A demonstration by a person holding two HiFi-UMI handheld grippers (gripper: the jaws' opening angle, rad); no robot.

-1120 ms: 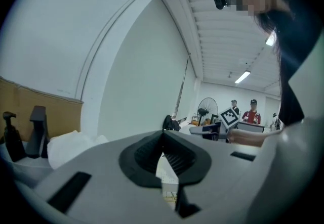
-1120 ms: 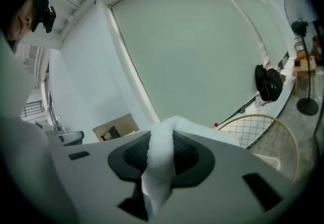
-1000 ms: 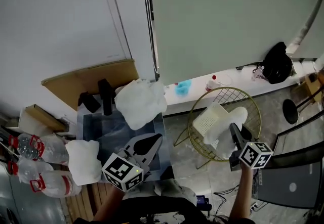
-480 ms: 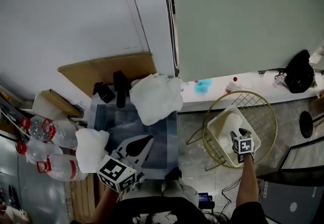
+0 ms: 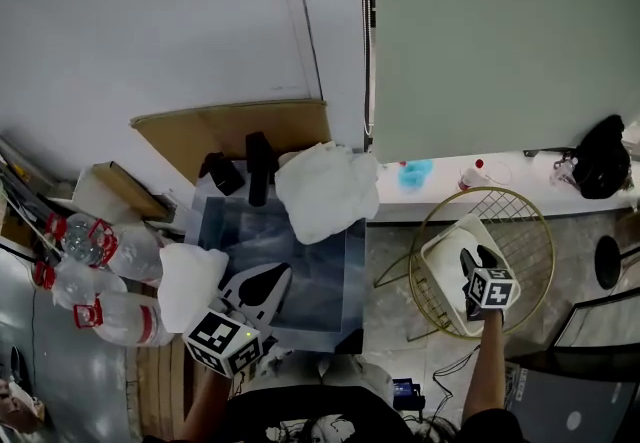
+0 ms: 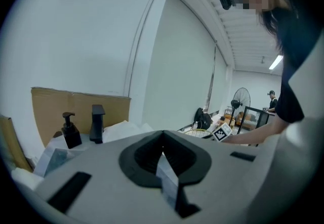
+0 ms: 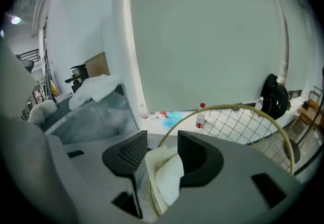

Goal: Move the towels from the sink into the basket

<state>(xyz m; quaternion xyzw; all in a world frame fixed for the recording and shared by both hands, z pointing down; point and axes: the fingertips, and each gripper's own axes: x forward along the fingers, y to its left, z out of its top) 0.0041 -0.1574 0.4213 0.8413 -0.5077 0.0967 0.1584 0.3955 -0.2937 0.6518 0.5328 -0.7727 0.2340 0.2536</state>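
White crumpled towels lie in three places: two at the sink and one in the basket. The dark square sink (image 5: 315,276) stands against the pale wall, and a brown cardboard sheet (image 5: 235,126) leans behind it. To its right, on the marbled floor, sits the round gold wire basket (image 5: 515,223).

The biggest towel (image 5: 325,193) drapes over the sink's far right corner. A smaller towel (image 5: 188,283) is heaped on the sink's left rim, just beside the pale grey left gripper (image 5: 283,273) with its marker cube. The third towel (image 5: 445,269) lies inside the basket, under the dark right gripper (image 5: 476,259).

In the right gripper view its fingers (image 7: 126,154) stand apart, having just been opening. The towel shows loose between them, not pinched, and the basket's gold rim curves across the gap. The left gripper hovers over the sink's near left part, its fingers (image 6: 144,154) together with nothing between them.

A black faucet (image 5: 258,168) and a black soap dispenser (image 5: 222,172) stand at the sink's far edge. Clear plastic bottles with red fittings (image 5: 95,266) lie at the far left.
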